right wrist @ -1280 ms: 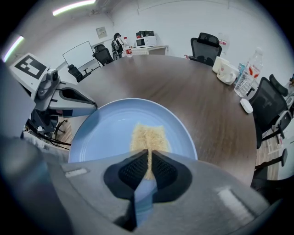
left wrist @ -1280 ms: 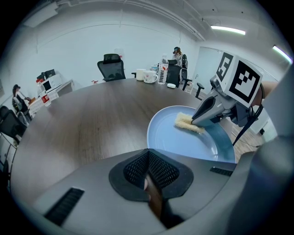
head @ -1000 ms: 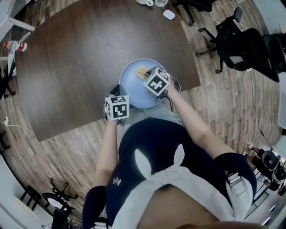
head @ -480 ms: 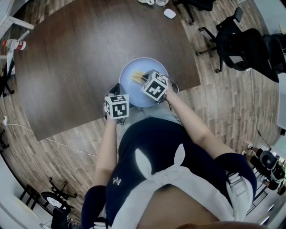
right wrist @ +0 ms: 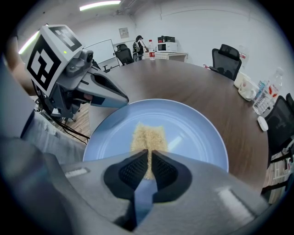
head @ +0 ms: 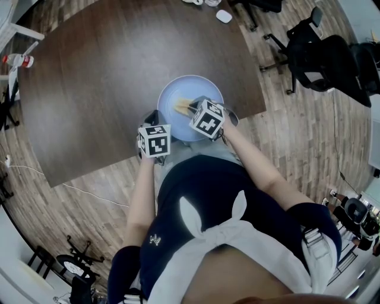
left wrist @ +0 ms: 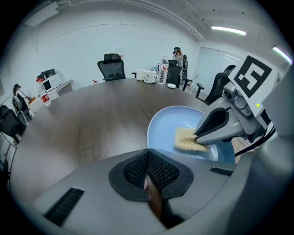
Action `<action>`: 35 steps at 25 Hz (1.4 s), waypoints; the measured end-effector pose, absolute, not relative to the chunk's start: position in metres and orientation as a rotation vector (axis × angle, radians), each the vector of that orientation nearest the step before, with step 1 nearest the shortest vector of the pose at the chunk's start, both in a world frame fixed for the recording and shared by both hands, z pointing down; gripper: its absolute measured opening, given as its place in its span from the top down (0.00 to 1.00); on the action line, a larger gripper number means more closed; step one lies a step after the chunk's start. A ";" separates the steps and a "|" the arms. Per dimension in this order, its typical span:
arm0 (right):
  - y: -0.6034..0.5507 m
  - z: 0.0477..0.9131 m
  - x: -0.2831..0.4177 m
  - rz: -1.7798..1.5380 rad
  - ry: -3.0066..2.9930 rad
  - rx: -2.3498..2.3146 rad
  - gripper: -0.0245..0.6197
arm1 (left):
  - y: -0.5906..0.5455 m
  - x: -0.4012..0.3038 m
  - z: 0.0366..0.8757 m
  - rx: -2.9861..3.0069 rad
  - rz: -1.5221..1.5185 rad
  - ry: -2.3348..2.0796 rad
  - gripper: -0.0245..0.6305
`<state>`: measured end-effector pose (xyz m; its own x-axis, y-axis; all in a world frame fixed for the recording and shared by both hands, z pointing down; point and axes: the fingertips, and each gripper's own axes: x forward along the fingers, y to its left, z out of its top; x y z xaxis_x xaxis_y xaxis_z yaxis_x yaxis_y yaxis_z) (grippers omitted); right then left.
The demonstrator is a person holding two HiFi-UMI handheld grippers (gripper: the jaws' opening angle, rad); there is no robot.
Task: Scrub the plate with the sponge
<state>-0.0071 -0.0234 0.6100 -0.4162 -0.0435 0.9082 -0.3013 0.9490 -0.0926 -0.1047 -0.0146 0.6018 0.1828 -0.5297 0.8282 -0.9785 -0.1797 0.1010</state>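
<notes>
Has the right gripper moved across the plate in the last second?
Yes. Against the blue plate, the right gripper has drawn the sponge slightly back toward the plate's near rim.

In the head view the right gripper (head: pixel 193 107) with its marker cube covers the near rim of the round pale blue plate (head: pixel 175 89) and one end of the tan fibrous sponge (head: pixel 181 105) on it. Beyond the plate, small white things (head: pixel 199 2) are cut off by the picture's top edge.
</notes>
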 end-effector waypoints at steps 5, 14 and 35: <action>-0.021 0.610 0.002 0.311 -1.977 0.246 0.92 | -0.016 -0.105 0.600 1.806 0.873 -1.426 0.96; -0.027 0.616 0.021 0.500 -1.970 0.371 0.91 | -0.017 -0.103 0.601 1.817 0.887 -1.431 0.96; -0.017 0.515 0.010 0.591 -2.431 0.607 0.96 | -0.009 -0.063 0.513 2.055 0.702 -1.454 0.95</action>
